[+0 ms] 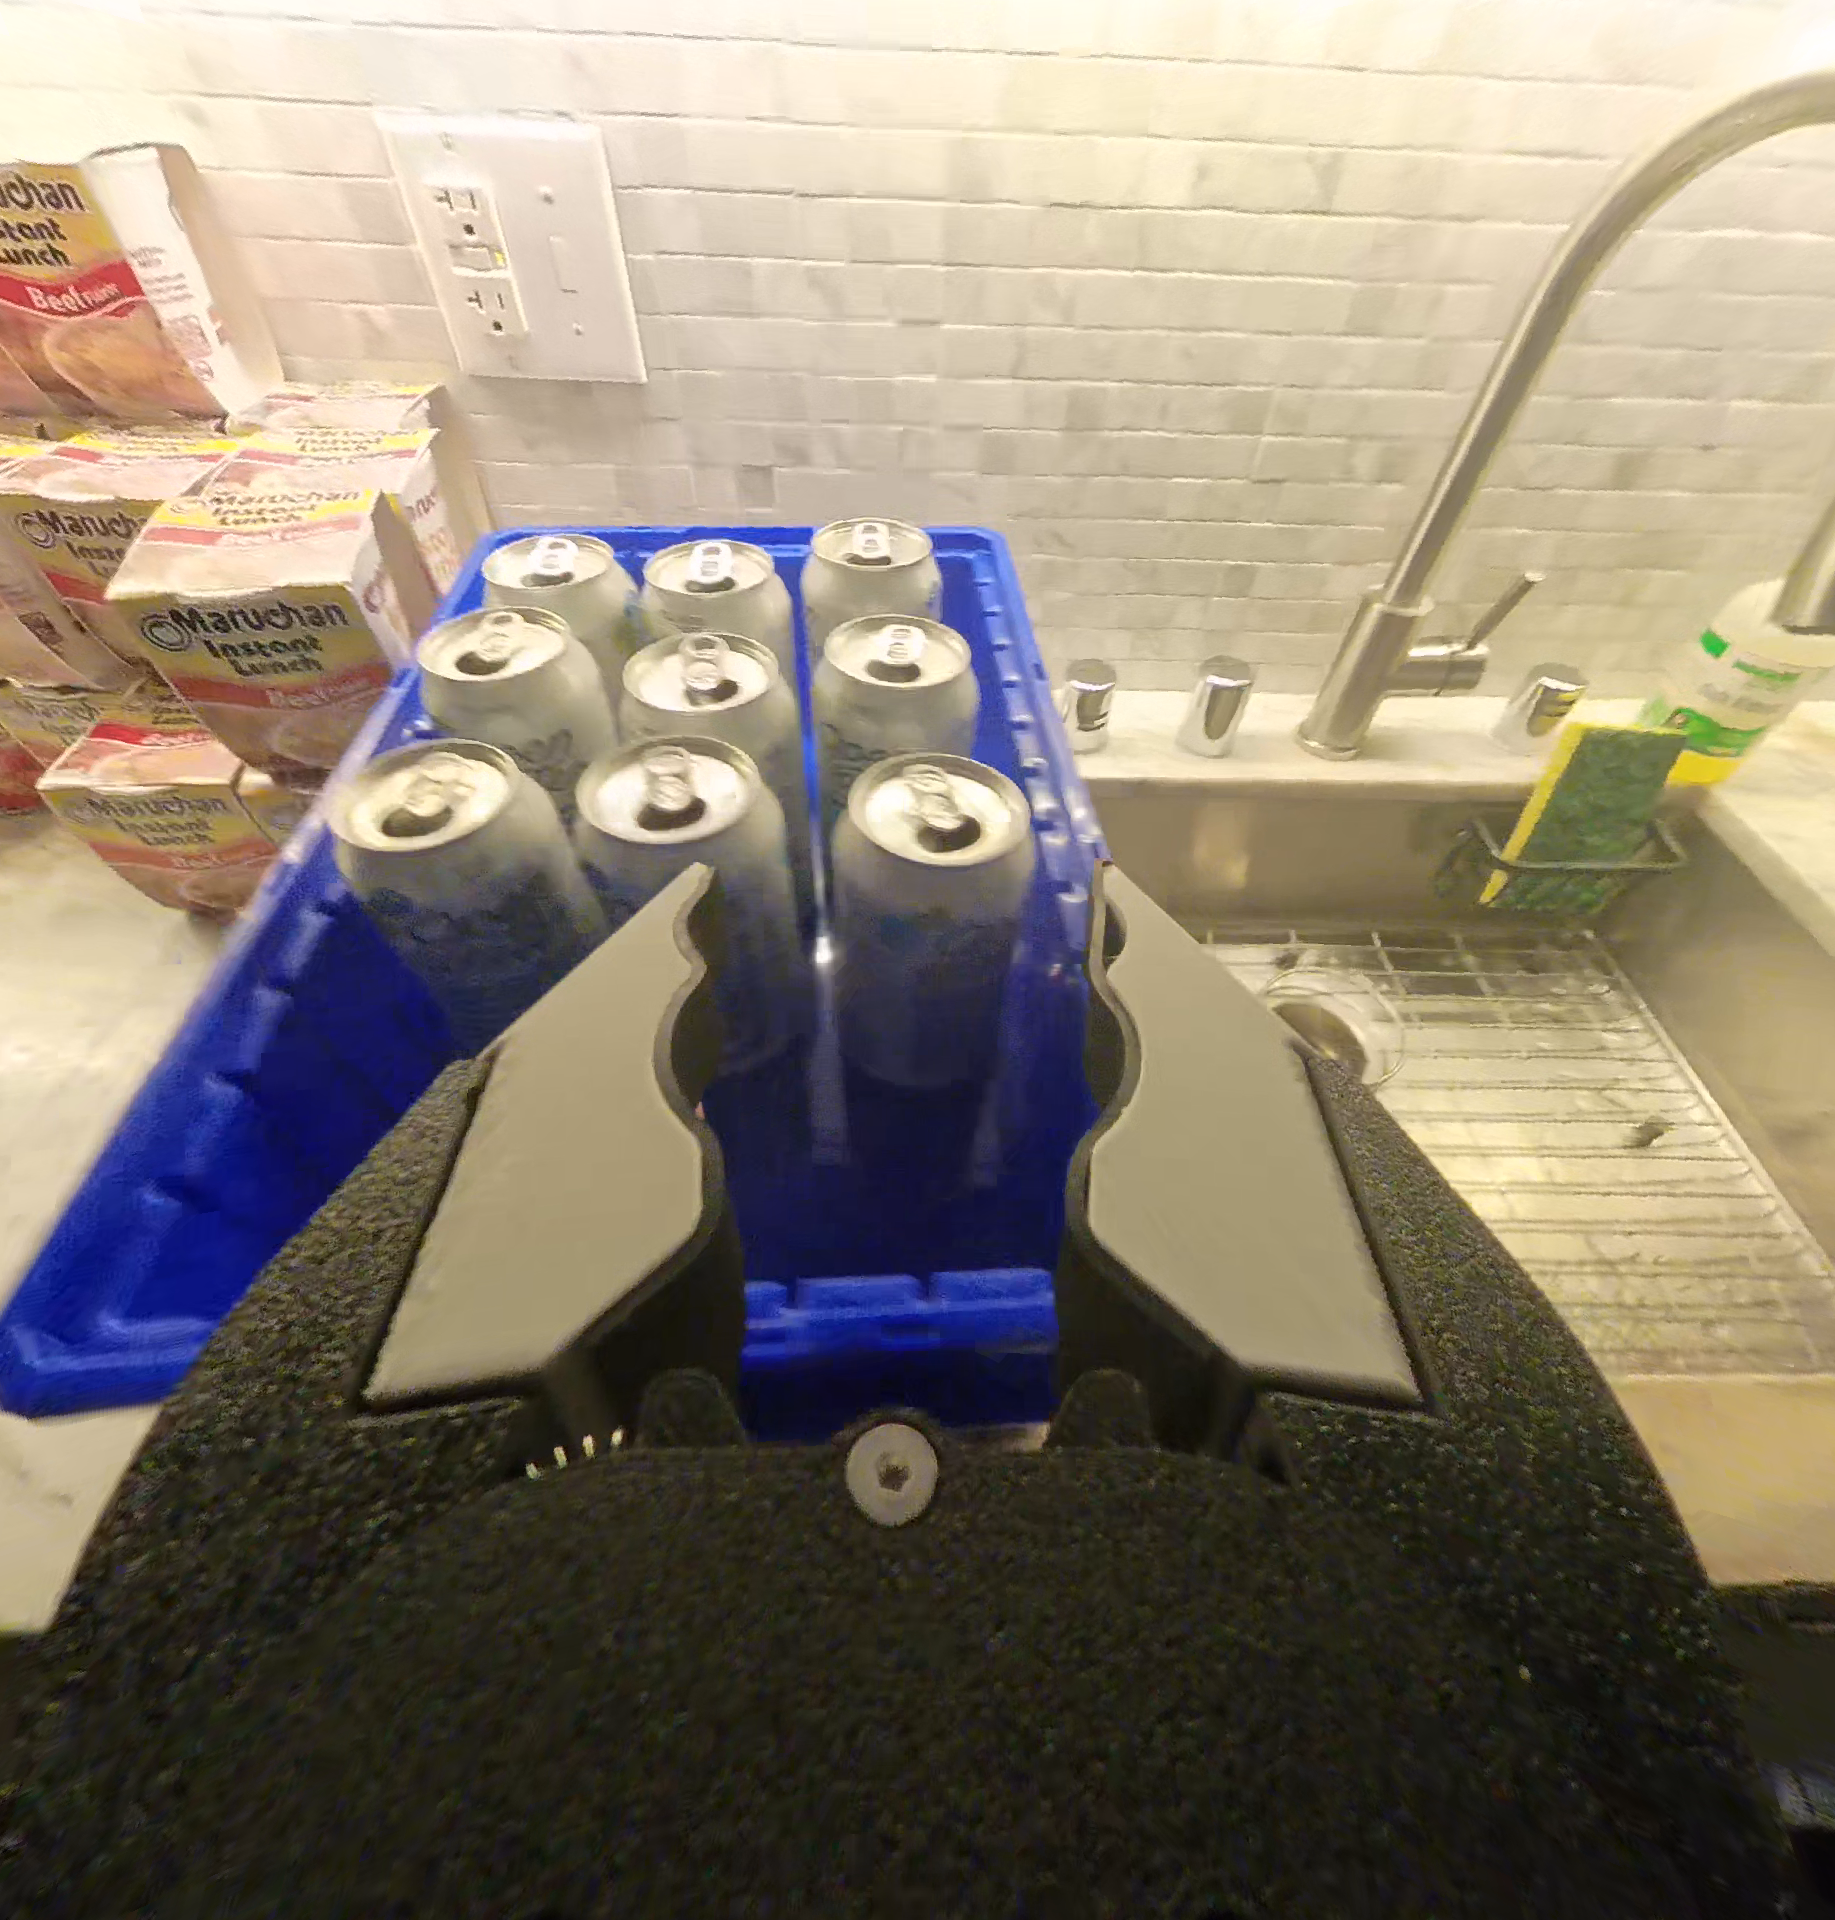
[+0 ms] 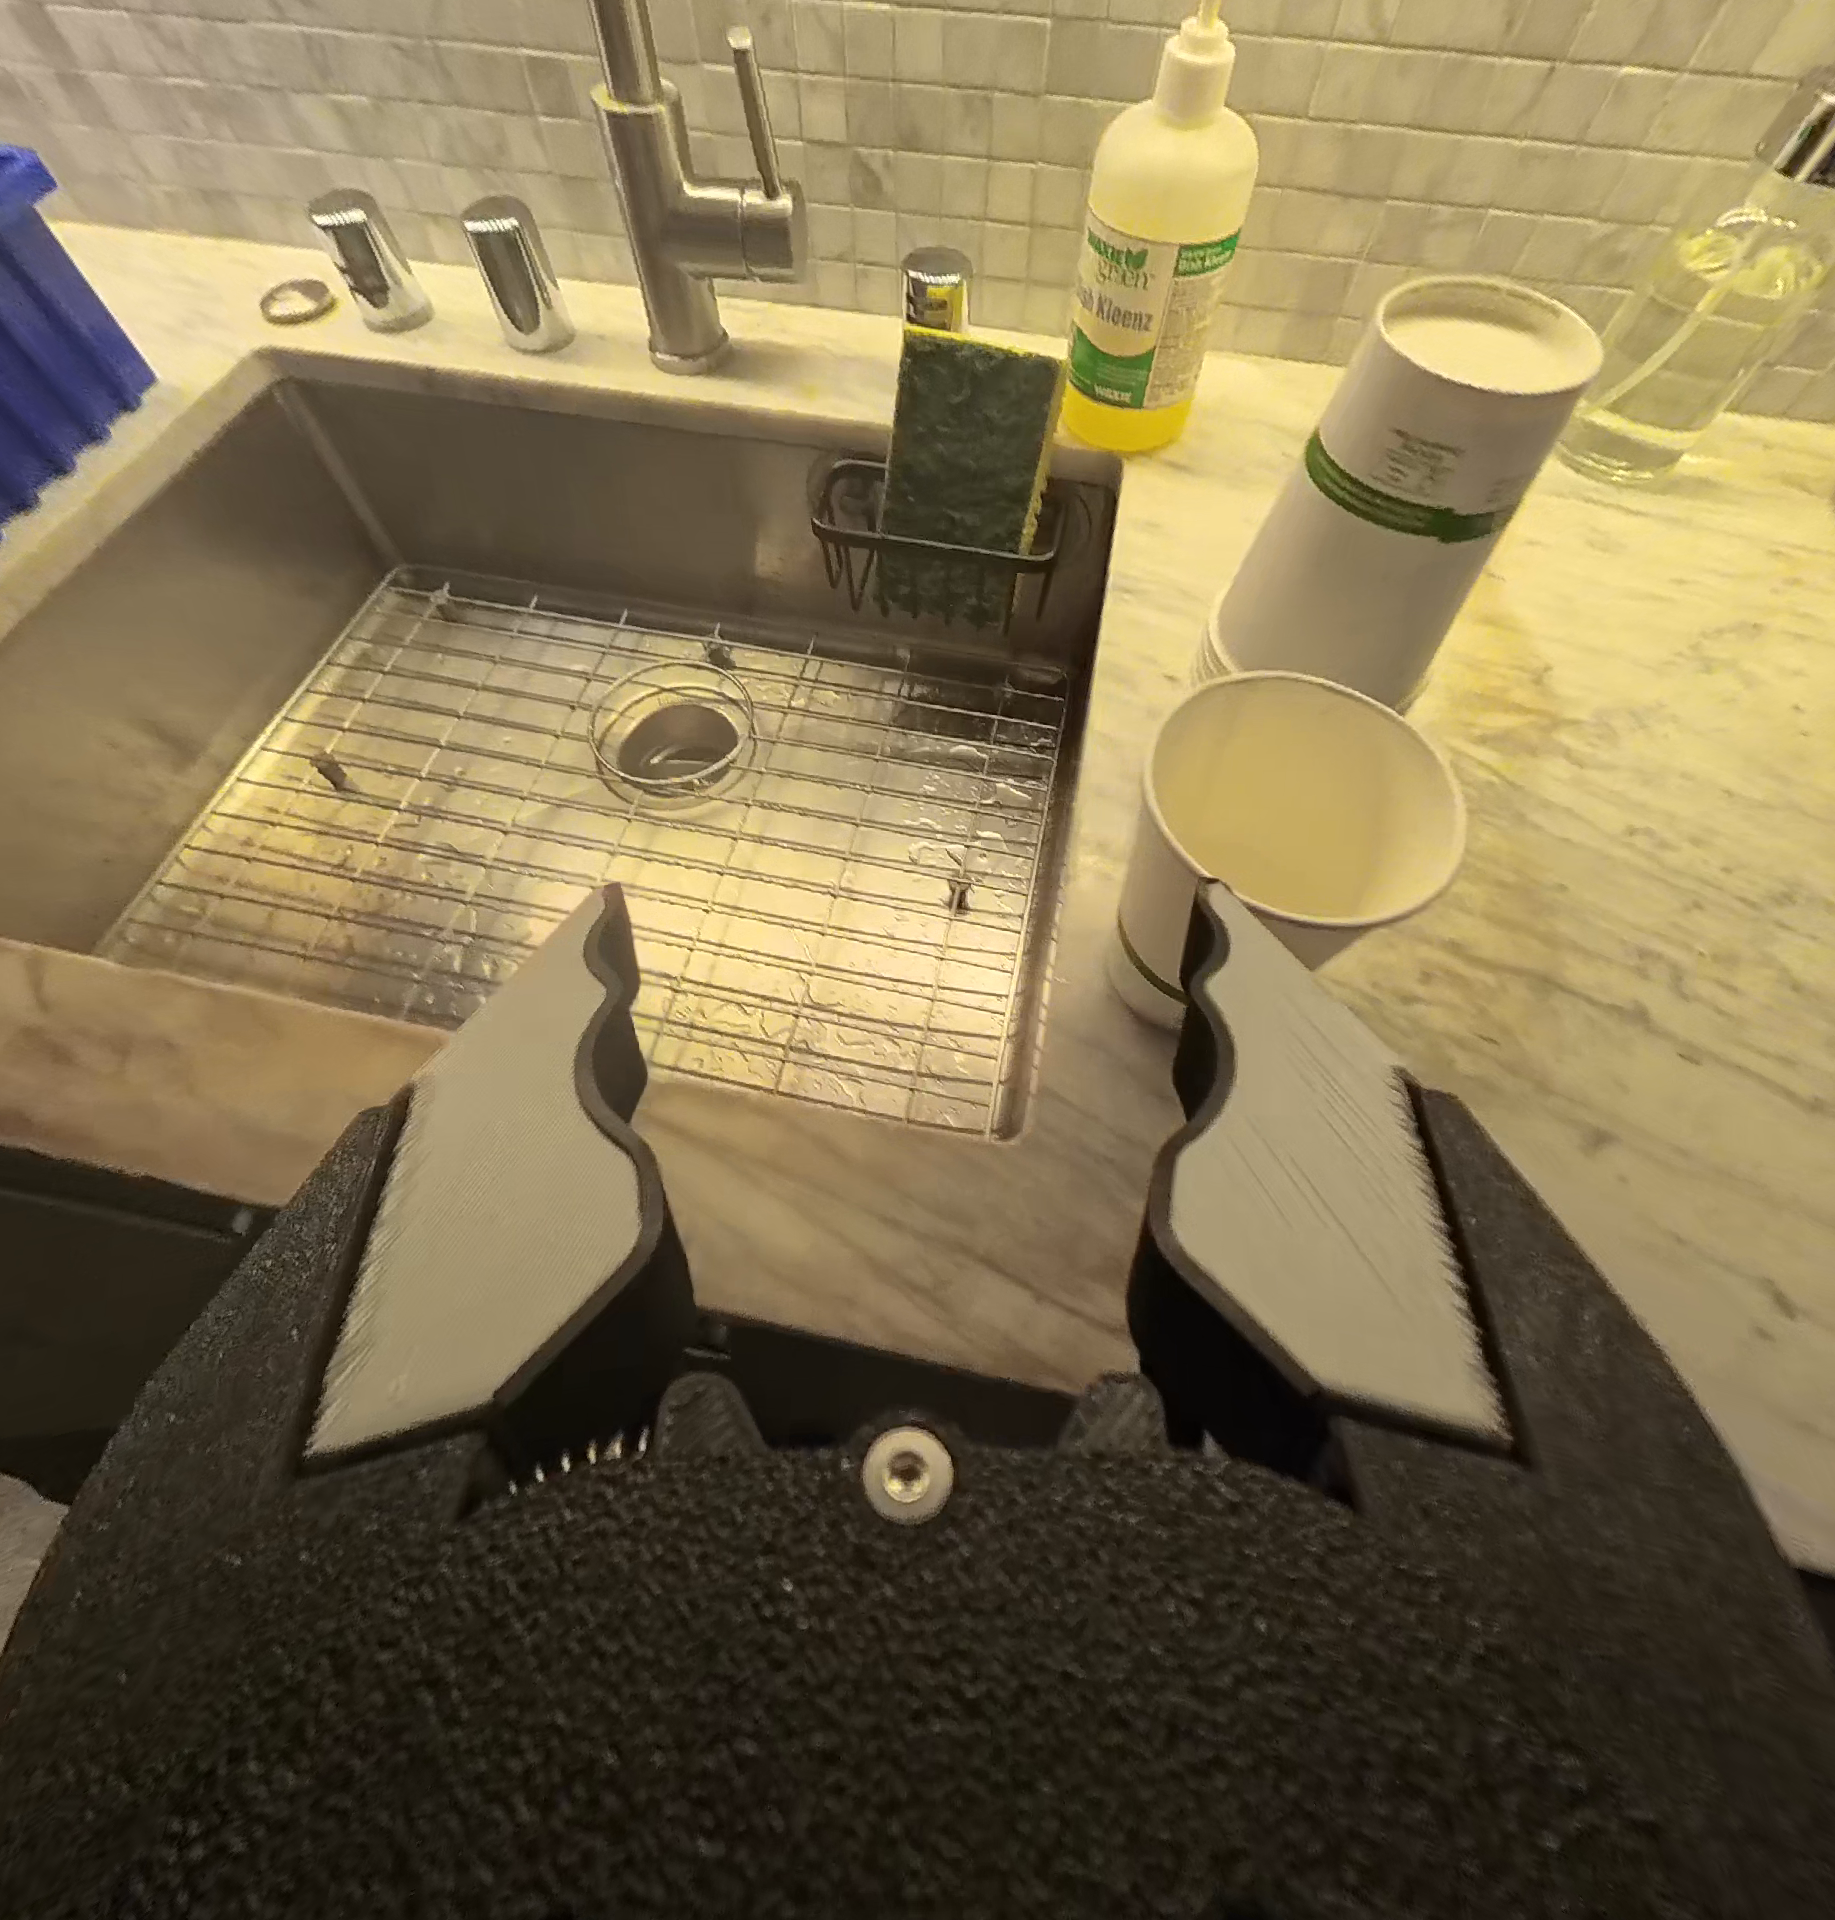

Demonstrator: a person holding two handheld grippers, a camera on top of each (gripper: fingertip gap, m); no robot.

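Left gripper (image 1: 902, 914) hovers above the near end of a blue crate (image 1: 144, 1278) on the marble bench (image 1: 51, 997); jaws spread wide, nothing between them, no contact seen. Crate holds nine silver cans (image 1: 934, 914), all upright, tops up, tabs showing open mouths, in three rows front to back; a divider splits off the right column. Near part of crate is bare. Nearest to the jaws: near-right can and near-middle can (image 1: 674, 831), both just beyond the fingertips. Crate's long axis runs near-to-far, far end close to the tiled wall. Stacked noodle boxes (image 1: 258, 665) sit left of crate, touching or nearly so; can't tell which. Sink (image 2: 165, 644) lies right of crate, wire grid (image 2: 580, 831) on its floor, sponge (image 2: 965, 468) upright in a black caddy at far right wall, faucet (image 2: 684, 208) behind. Right gripper (image 2: 908, 904) hangs over the sink's near right corner, jaws released, empty. Its right fingertip (image 2: 1209, 914) overlaps a single paper cup (image 2: 1297, 821) in view; contact not confirmable. Cup stands upright, mouth up, looks empty, on bench right of sink. Behind it: inverted cup stack (image 2: 1412, 488), soap bottle (image 2: 1162, 260), glass vessel (image 2: 1713, 312) far right. Progress: no can lifted, nothing in cup, neither gripper loaded.
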